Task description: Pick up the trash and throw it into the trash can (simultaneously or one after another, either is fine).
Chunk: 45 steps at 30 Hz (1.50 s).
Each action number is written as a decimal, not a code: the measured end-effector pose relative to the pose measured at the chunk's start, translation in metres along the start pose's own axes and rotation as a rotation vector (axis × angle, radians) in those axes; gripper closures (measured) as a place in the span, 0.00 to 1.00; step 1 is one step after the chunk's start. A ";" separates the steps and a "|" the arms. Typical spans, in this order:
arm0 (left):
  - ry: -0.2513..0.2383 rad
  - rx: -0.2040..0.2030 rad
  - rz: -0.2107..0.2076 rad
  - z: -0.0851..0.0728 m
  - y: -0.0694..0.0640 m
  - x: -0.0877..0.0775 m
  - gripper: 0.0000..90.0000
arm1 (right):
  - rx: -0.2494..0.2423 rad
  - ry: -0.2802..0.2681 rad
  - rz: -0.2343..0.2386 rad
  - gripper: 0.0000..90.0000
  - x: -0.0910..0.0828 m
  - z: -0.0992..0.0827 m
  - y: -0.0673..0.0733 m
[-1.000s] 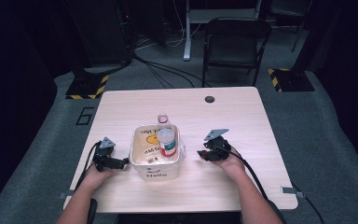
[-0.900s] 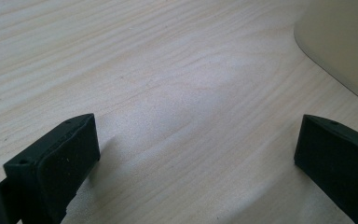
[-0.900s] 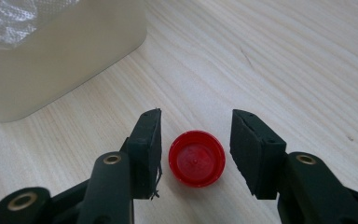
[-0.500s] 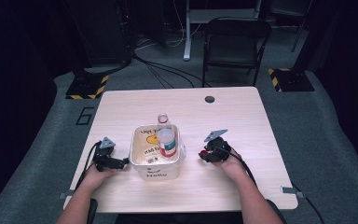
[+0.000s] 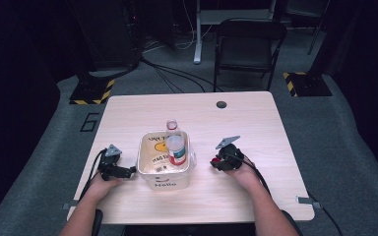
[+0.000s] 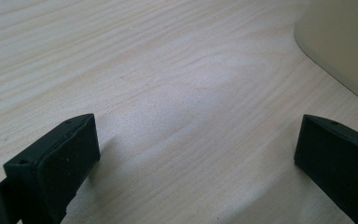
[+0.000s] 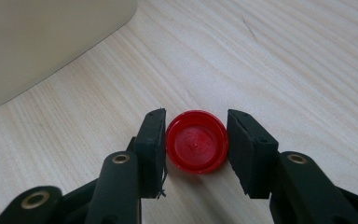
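Little differs from a second ago in the high view: both hands sit where they were, and the cream tub (image 5: pixel 166 167) and the bottles in it have not shifted. The one change is at the right gripper, whose fingers have just been closing with the red cap between them.

At the left, near the counter's (image 5: pixel 275 147) front-left corner, the left gripper (image 5: pixel 126 170) rests on the wood with its fingers (image 6: pixel 56 168) spread wide and nothing but bare counter between them. In the left gripper view the tub's rounded corner sits just beyond the far finger.

The tub stands in the middle of the counter, nearer the front edge. Its front wall reads "Hello" in dark letters; a yellow round face and more printed writing mark its inside, too small to read. A clear bottle (image 5: pixel 176 150) with a red-and-white label stands upright in it, the label's print unreadable. A second clear bottle (image 5: pixel 172 126), open at the neck, stands at the tub's back edge.

To the right of the tub, the right gripper (image 5: pixel 215 163) lies low on the counter. In the right gripper view its fingers (image 7: pixel 151 144) pinch the red cap (image 7: pixel 196 147) from both sides, the cap lying flat on the wood, just beside the tub's wall. The cap carries no lettering that can be read.

A dark round grommet (image 5: pixel 221 104) sits near the back edge.
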<state>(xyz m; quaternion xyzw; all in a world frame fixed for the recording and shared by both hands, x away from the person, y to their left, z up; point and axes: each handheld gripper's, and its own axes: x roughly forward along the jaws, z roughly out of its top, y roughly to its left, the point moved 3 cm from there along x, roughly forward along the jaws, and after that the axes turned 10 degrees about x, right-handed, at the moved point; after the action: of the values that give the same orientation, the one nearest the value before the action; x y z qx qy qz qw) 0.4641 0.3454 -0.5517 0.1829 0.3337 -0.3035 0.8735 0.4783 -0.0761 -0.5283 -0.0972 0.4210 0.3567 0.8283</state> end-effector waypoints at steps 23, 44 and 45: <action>0.000 -0.001 0.000 0.000 0.000 0.000 0.00 | 0.005 -0.060 0.007 0.64 -0.017 0.010 0.007; 0.001 0.007 0.001 0.000 0.000 0.000 0.00 | -0.006 -0.123 0.053 0.64 -0.042 0.033 0.019; 0.000 0.003 0.000 0.000 0.000 0.000 0.00 | -0.007 -0.130 0.056 0.64 -0.044 0.036 0.019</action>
<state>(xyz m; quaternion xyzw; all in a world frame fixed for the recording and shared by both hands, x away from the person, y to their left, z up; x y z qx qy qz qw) 0.4640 0.3455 -0.5520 0.1844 0.3334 -0.3038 0.8733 0.4705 -0.0684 -0.4694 -0.0648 0.3679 0.3866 0.8432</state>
